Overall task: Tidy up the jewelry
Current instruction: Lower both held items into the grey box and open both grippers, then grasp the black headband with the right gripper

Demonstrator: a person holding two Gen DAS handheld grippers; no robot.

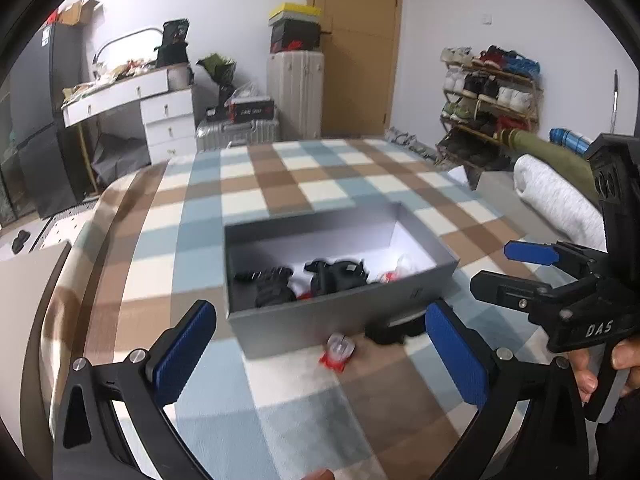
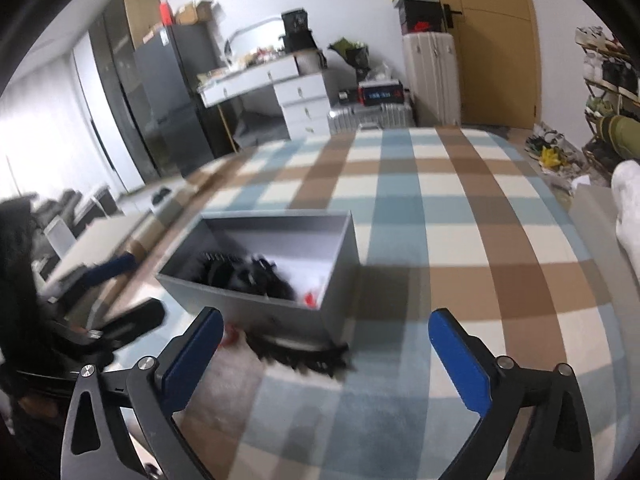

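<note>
Checks of blue, brown and cream cover the bed (image 1: 280, 184), and on it sits one open grey box (image 1: 320, 320), low-walled with a white floor. Inside, I count roughly three dark, blurred clumps (image 1: 336, 274) and two small red-and-clear packets (image 1: 394, 270); what the dark pieces are I cannot tell. Outside, touching or just beside the box's near wall, lie one more red-and-clear packet (image 1: 338, 354) and one flat black piece (image 1: 394, 330) with a toothed edge in the right wrist view. Two claws are here, both spread wide and holding nothing: the left claw (image 1: 320, 354) faces the box's near wall, and the right claw (image 2: 326, 354) hangs over the bed just right of the box.
</note>
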